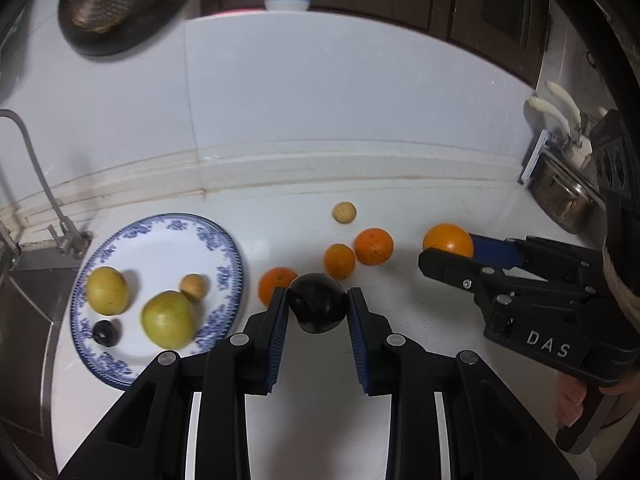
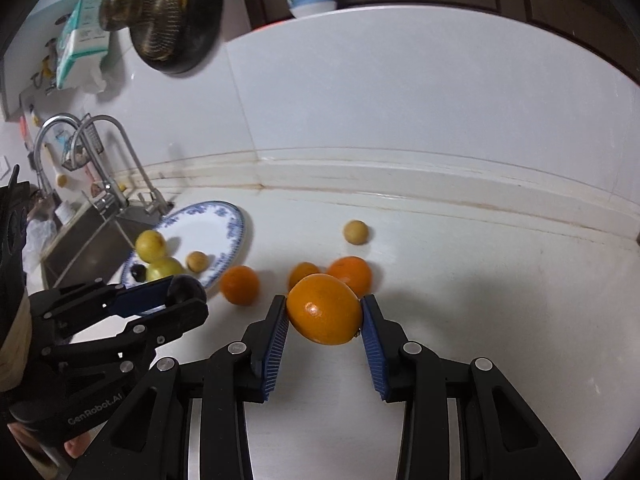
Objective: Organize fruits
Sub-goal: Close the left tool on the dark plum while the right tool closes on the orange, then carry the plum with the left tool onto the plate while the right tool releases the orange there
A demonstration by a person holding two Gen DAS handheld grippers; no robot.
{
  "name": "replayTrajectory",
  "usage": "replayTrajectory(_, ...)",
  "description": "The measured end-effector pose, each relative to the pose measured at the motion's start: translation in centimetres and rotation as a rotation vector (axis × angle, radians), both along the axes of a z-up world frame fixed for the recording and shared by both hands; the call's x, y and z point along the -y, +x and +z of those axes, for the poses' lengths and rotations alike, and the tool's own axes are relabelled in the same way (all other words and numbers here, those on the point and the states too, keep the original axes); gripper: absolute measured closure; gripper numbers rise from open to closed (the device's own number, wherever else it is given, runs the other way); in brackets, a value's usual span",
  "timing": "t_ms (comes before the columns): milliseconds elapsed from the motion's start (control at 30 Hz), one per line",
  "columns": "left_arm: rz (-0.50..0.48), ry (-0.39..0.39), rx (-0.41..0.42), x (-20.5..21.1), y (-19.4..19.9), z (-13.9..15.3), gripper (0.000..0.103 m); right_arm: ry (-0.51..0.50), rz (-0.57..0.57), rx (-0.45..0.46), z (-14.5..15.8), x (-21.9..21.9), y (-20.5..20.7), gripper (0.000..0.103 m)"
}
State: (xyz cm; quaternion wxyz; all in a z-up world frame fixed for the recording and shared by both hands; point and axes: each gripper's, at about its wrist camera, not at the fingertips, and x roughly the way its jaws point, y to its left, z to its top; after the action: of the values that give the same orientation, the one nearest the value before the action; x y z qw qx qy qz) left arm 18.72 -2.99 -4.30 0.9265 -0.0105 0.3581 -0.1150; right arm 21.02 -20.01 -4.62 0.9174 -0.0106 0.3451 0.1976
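Glossy glazed plate (image 1: 224,240), smooth white counter (image 1: 400,340), shiny metal faucet (image 2: 120,152).

The white stone kitchen counter (image 1: 420,360) is carrying a blue-patterned white china plate (image 1: 160,240) left of the left gripper, three round oranges (image 1: 374,246) and a small tan fruit (image 1: 344,212) lying ahead

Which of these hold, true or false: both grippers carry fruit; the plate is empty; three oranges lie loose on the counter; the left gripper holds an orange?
Both grippers carry fruit: true, the left gripper and the right gripper each clamp one.
The plate is empty: false, four fruits sit on it.
Three oranges lie loose on the counter: true.
The left gripper holds an orange: false, it holds a dark plum; the right holds the orange.
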Motion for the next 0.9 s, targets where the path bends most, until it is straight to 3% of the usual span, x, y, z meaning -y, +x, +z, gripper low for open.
replayTrajectory(367,0.023,-0.017,0.047,-5.4,-1.8,1.1,0.074,0.005,0.037,0.031,1.8,-5.4,-1.5,0.065)
replayTrajectory(900,0.026,0.015,0.076,-13.2,-1.1,1.2,0.074,-0.007,0.056,0.042,2.4,-13.4,-0.8,0.065)
